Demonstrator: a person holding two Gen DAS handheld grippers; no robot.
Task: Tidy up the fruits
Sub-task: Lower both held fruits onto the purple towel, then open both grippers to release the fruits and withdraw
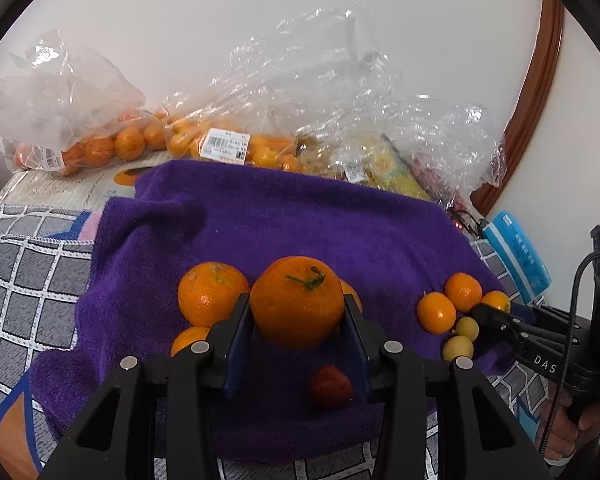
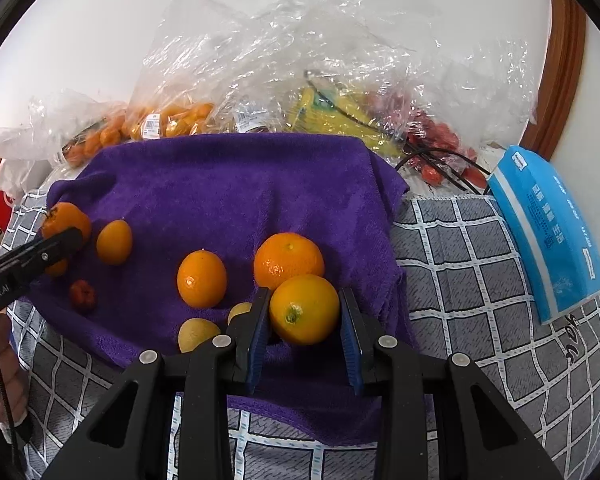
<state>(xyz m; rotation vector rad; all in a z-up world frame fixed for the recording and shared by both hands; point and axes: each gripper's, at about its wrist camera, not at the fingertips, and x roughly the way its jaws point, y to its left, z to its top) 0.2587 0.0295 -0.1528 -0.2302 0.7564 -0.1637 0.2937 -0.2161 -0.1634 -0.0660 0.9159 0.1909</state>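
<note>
Both tongs reach low over the purple towel [image 2: 228, 184]. Left gripper [image 1: 298, 312] has its blue pads tight against a stemmed orange [image 1: 297, 302] near the towel's front edge, another orange [image 1: 210, 294] touching its left finger. Right gripper [image 2: 305, 312] straddles a small yellow-orange citrus [image 2: 304, 309] by the towel's right front corner; left pad touching, a sliver of gap at the right. Open purple cloth lies behind both, up to the bagged fruit [image 1: 220, 148] along the back edge. A strawberry [image 1: 330, 386] sits under the left gripper.

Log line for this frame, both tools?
left tool: shut on stemmed orange | right tool: around small orange, gap on one side | surface: purple towel
</note>
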